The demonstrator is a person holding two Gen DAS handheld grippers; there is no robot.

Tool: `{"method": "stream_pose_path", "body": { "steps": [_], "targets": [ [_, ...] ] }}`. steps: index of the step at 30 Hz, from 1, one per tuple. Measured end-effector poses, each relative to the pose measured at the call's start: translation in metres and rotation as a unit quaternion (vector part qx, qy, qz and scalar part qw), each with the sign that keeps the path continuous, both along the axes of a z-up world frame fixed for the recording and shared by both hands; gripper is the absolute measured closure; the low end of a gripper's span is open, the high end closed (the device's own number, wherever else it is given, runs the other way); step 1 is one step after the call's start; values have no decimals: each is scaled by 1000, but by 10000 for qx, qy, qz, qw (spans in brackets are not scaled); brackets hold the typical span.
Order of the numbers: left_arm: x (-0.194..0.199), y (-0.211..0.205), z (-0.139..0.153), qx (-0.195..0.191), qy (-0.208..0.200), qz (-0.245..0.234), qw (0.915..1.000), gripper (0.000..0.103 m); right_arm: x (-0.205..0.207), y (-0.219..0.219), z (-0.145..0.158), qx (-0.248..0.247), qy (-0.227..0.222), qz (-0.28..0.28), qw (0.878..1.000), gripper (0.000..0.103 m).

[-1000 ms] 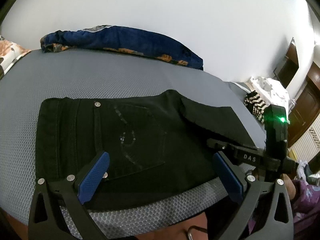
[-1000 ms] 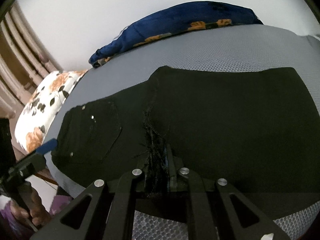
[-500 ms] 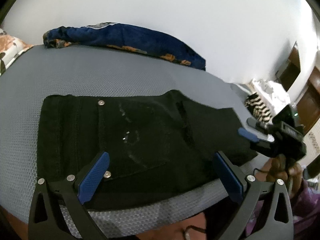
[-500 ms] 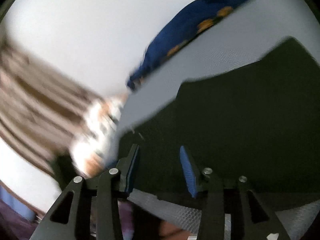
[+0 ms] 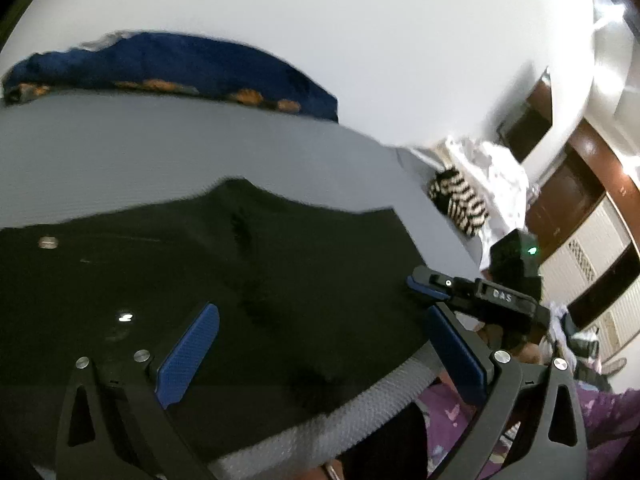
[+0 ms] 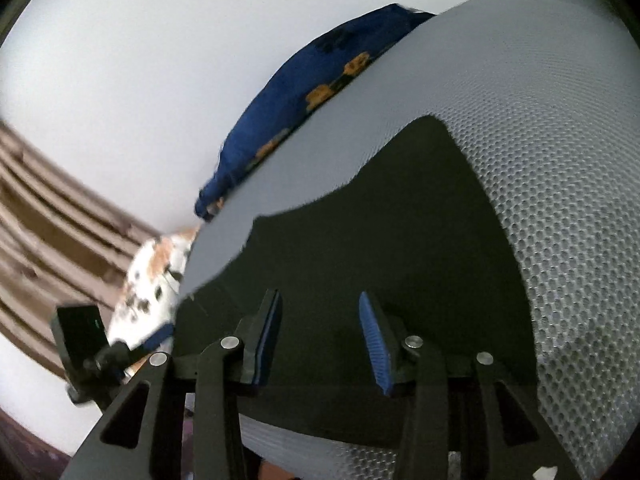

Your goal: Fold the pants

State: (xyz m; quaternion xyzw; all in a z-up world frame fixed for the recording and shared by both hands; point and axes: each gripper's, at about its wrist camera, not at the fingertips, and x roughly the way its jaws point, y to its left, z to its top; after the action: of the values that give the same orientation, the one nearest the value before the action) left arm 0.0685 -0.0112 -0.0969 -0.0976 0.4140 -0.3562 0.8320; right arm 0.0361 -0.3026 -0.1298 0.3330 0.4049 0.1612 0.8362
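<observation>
The left gripper (image 5: 320, 352) hung over the near edge of the bed with its blue pads spread wide and nothing between them, the black pants (image 5: 224, 280) lying flat on the grey mesh mattress (image 5: 160, 148) directly beneath and ahead of it. The right gripper (image 6: 320, 340) likewise stood with its jaws apart and empty, poised above the near edge of the same dark cloth, which in its view (image 6: 380, 248) reached from the near edge of the mattress (image 6: 540, 140) toward the middle. From the left wrist view the right gripper (image 5: 424, 284) showed at the pants' right-hand end, close by the cloth at the bed's near right edge; whether it touched could not be told. Beyond the pants, along the far edge of the bed against the white wall (image 5: 360, 40), lay a blue quilt with orange flowers (image 5: 180, 68). A floral pillow (image 6: 156, 276) sat at the bed's left end, blurred.
</observation>
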Motion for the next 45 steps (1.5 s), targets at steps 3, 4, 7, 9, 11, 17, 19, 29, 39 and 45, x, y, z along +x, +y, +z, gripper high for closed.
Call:
{"method": "stream_pose_path", "body": {
  "steps": [3,4,7,9,11,17,19,29,39,45],
  "targets": [
    [5,-25,-32,735,95,-29,9972,1,-2,10,-2,-597,-95,179,9980,68],
    [6,-33,-43,1177,66,-19,9930,5,-4,15,-3,-849,-141,217,9961,70],
    [-4,-37,-47,1658,-345,-77,9855,10,-6,29,-1,-1496,-213,414,9876,71],
    [-10,-24,-27,1467,-479,-16,9880,12,-6,28,7,-1357,-173,399,9898,68],
    [-15,3,3,1101,-690,171,9914,12,-9,24,23,-1120,-338,279,9927,68],
    [-10,143,74,775,-899,1406,9829,5,-15,46,66,-432,-771,570,9945,63],
    [1,198,70,686,-515,1635,9828,5,-12,63,66,-224,-644,782,9946,59],
    [60,259,-11,570,642,300,9959,5,-17,120,53,-149,-50,1126,9935,58],
    [90,220,-48,353,1051,26,9938,5,-10,135,54,-159,208,1029,9943,51],
    [81,197,-45,632,1240,26,9903,58,-5,150,50,26,288,1056,9940,47]
  ]
}}
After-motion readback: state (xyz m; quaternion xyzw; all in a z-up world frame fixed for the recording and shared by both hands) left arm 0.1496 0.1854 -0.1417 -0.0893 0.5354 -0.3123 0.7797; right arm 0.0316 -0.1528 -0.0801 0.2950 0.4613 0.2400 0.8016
